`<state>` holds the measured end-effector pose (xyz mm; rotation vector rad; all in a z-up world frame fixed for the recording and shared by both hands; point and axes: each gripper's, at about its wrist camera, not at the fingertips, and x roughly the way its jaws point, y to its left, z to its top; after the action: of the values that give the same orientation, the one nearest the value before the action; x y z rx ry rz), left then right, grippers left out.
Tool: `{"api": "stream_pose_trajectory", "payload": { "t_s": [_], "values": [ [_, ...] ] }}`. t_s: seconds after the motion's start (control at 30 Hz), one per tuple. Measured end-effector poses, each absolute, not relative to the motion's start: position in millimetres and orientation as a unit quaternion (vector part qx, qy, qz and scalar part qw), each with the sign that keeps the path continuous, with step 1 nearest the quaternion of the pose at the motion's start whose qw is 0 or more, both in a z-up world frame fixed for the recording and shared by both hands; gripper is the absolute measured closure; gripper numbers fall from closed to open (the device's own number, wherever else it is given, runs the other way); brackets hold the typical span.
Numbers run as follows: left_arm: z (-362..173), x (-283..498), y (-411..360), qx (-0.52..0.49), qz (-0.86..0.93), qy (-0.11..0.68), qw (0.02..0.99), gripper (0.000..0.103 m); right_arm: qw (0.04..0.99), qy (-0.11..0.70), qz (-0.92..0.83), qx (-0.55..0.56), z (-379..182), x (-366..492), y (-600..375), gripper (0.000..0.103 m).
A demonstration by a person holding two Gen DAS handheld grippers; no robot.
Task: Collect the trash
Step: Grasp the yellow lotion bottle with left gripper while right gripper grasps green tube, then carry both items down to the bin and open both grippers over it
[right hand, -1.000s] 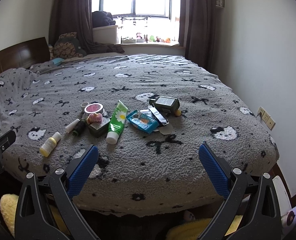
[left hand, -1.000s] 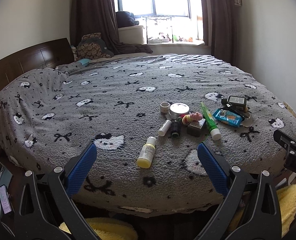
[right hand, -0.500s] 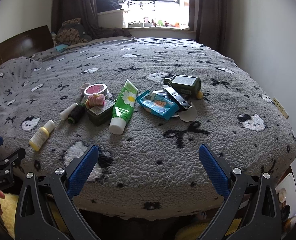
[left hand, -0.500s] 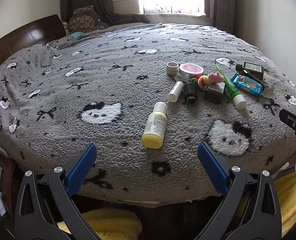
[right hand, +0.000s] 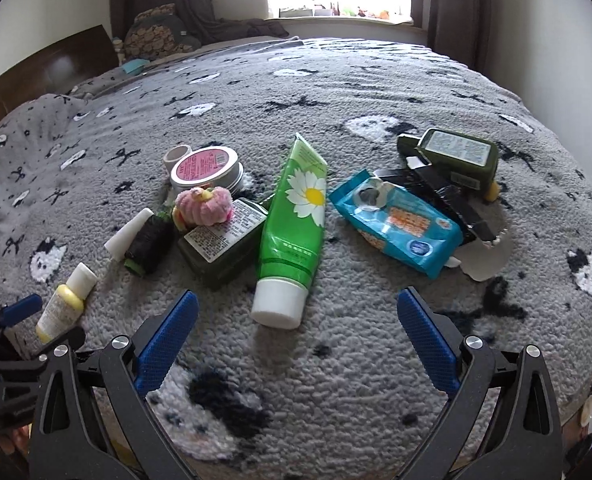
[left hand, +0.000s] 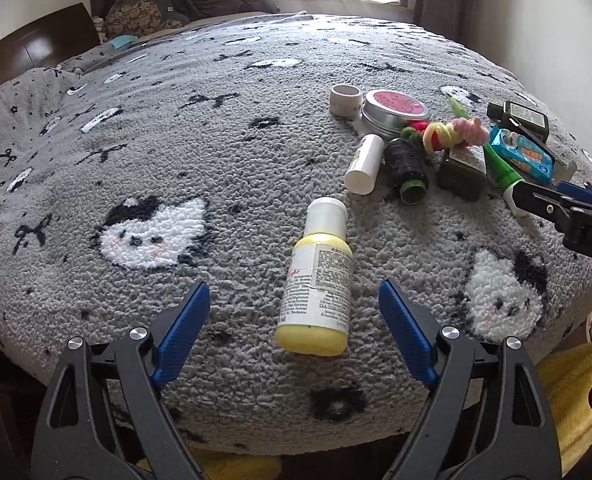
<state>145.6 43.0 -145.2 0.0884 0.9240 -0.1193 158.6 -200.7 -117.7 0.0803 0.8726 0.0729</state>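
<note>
My left tongs gape wide with nothing in them, the yellow bottle lying on the grey blanket between the 2 tips, untouched. My right tongs are equally wide and empty, just near of the green tube's white cap. The blue wipes pack lies right of the tube.

The bed's blanket is thick, nubbly fleece cloth. The yellow bottle is matt plastic with a paper label. The round tin is brushed metal, the green tube glossy plastic, the blue packet shiny film. The headboard is polished wood.
</note>
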Motion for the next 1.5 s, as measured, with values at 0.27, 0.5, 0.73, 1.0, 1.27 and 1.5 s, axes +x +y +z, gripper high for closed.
{"api": "stream_pose_trajectory", "payload": {
  "t_s": [0.27,0.5,0.73,1.0,1.27,1.5],
  "values": [
    [-149.8,164.6,42.9,0.046,-0.075,0.451,0.888,0.043,0.89,0.449,0.057,0.06,-134.4,177.9,-200.6,0.044],
    [-154.3,175.5,34.4,0.053,-0.089,0.45,0.887,0.064,0.889,0.452,0.051,0.06,-138.6,195.0,-204.0,0.063],
    [-148.3,167.1,28.5,0.059,-0.096,0.444,0.889,0.074,0.896,0.44,0.043,0.027,-133.1,182.7,-206.5,0.064],
    [-136.3,137.6,3.7,0.051,-0.112,0.431,0.894,0.074,0.902,0.43,0.028,0.02,-125.2,144.4,-228.1,0.065],
    [-105.0,98.8,-23.7,0.058,-0.122,0.395,0.909,0.074,0.926,0.377,0.022,0.02,-81.6,95.8,-248.5,0.065],
    [-76.4,62.1,-35.0,0.061,-0.128,0.362,0.921,0.074,0.939,0.341,0.027,0.02,-55.7,50.6,-259.2,0.065]
  ]
}}
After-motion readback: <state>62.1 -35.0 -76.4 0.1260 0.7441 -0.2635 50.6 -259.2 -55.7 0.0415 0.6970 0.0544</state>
